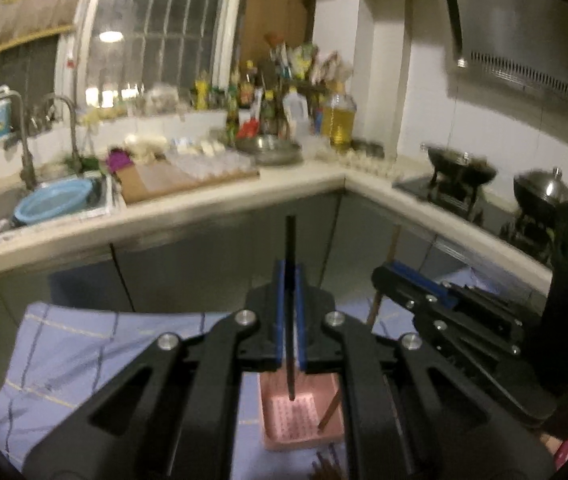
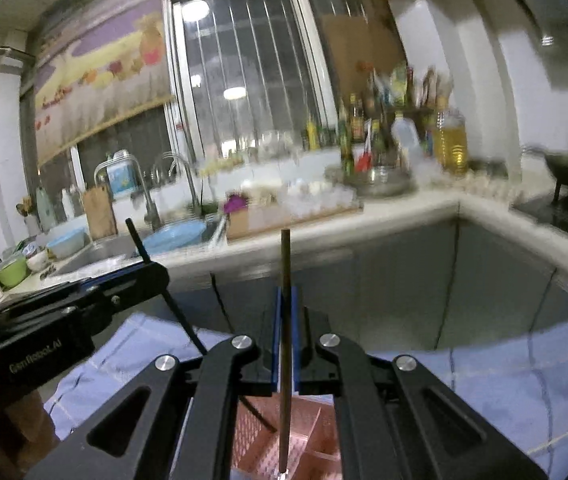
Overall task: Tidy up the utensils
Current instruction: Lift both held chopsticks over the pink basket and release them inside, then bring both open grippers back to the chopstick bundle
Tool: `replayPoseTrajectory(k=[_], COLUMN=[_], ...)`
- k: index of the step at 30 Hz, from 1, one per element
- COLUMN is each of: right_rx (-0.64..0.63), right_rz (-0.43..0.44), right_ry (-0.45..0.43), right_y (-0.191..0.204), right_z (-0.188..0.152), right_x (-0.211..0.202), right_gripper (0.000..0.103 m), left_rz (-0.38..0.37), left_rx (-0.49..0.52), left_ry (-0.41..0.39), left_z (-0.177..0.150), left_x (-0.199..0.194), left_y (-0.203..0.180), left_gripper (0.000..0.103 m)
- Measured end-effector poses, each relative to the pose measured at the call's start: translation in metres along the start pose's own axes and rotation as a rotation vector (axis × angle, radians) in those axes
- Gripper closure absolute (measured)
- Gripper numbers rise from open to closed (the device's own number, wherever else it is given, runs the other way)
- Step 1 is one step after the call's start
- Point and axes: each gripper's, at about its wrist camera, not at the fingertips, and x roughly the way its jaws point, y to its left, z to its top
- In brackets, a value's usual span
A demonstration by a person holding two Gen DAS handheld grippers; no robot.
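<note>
The right hand-held gripper (image 2: 286,312) clamps an upright brown chopstick (image 2: 284,320) — above a pink tray (image 2: 316,440).

We count two chopsticks held up, a black chopstick (image 1: 291,280) and a brown chopstick (image 2: 284,320), one pink tray (image 1: 304,432), two faucets (image 1: 23,140) and two woks (image 1: 460,164).

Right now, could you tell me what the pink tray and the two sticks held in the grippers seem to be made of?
The pink tray looks like moulded plastic: even colour, perforated floor, slight sheen. The black chopstick in the left gripper is matte and uniformly dark, possibly plastic or lacquered wood. The brown chopstick in the right gripper looks like wood or bamboo, but blur hides any grain.
</note>
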Motion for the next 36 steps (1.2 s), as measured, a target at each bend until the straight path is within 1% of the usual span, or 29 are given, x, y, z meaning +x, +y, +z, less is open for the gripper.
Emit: replayPoseTrajectory(k=[2,3,4,5,6,7,8,9,11,13,15,17,19,20,21,22,23,24,25,26,27,28,29,30,32,36], right_rx=[0.039,0.062,0.080,0.096,0.104,0.116,0.134,0.144,0.151,0.143,0.137,0.143,0.134,0.121,0.101,0.088,0.075,0.062,0.056,0.064,0.078,0.088,0.086,0.075,0.040,0.029], right_rz=[0.035,0.056,0.073,0.075,0.069,0.072,0.075,0.074,0.073,0.068,0.055,0.051,0.066,0.063,0.052,0.044,0.030,0.007,-0.009,-0.006,0.007,0.018,0.019,0.014,0.003,0.013], right_ry=[0.060,0.093,0.116,0.128,0.125,0.116,0.104,0.092,0.049,0.003,-0.031,-0.049,-0.048,-0.032,0.007,0.051,0.112,0.182,0.257,0.322,0.371,0.412,0.448,0.460,0.483,0.505], right_y=[-0.006,-0.009,-0.011,-0.012,-0.013,-0.013,-0.014,-0.015,-0.014,-0.013,-0.011,-0.010,-0.012,-0.012,-0.011,-0.011,-0.010,-0.009,-0.007,-0.007,-0.006,-0.005,-0.002,0.001,0.009,0.017], right_z=[-0.008,-0.012,-0.014,-0.015,-0.015,-0.015,-0.014,-0.013,-0.010,-0.009,-0.011,-0.023,-0.040,-0.054,-0.075,-0.095,-0.119,-0.145,-0.171,-0.191,-0.207,-0.222,-0.237,-0.243,-0.256,-0.266], right_x=[0.010,0.015,0.018,0.019,0.017,0.013,0.007,0.001,-0.016,-0.036,-0.060,-0.086,-0.105,-0.113,-0.120,-0.122,-0.121,-0.119,-0.115,-0.111,-0.108,-0.106,-0.104,-0.104,-0.104,-0.103], right_gripper=[0.098,0.097,0.097,0.095,0.093,0.090,0.082,0.071,0.058,0.057,0.057,0.057,0.057,0.057,0.057,0.057,0.061,0.067,0.070,0.075,0.078,0.080,0.081,0.081,0.081,0.081], left_rz=[-0.007,-0.018,-0.026,-0.032,-0.021,-0.020,-0.024,-0.023,-0.021,-0.012,0.000,0.017,0.022,0.022,0.017,0.010,0.001,-0.015,-0.035,-0.051,-0.079,-0.095,-0.106,-0.127,-0.141,-0.140], left_rx=[-0.002,-0.015,-0.025,-0.035,-0.050,-0.059,-0.068,-0.075,-0.087,-0.088,-0.083,-0.073,-0.068,-0.065,-0.065,-0.065,-0.061,-0.058,-0.060,-0.061,-0.059,-0.056,-0.056,-0.058,-0.059,-0.058], left_ry=[0.061,0.103,0.135,0.161,0.174,0.174,0.173,0.168,0.146,0.102,0.050,-0.002,-0.036,-0.044,-0.041,-0.020,0.022,0.088,0.151,0.194,0.275,0.335,0.372,0.427,0.483,0.539], left_z=[-0.012,-0.020,-0.024,-0.028,-0.031,-0.033,-0.034,-0.034,-0.031,-0.026,-0.023,-0.026,-0.036,-0.045,-0.060,-0.075,-0.095,-0.118,-0.139,-0.152,-0.177,-0.195,-0.208,-0.226,-0.247,-0.269], left_x=[0.016,0.025,0.032,0.037,0.041,0.042,0.040,0.037,0.026,0.006,-0.017,-0.045,-0.067,-0.077,-0.086,-0.090,-0.091,-0.086,-0.080,-0.076,-0.066,-0.059,-0.054,-0.048,-0.044,-0.037], left_y=[-0.001,-0.001,-0.001,-0.001,0.001,0.003,0.005,0.007,0.008,0.007,0.006,0.005,0.005,0.006,0.007,0.008,0.007,0.005,0.002,0.001,-0.005,-0.010,-0.013,-0.019,-0.027,-0.035], left_gripper=[0.098,0.095,0.089,0.077,0.072,0.070,0.070,0.070,0.070,0.067,0.059,0.059,0.059,0.059,0.059,0.059,0.059,0.059,0.061,0.071,0.079,0.081,0.084,0.084,0.084,0.084])
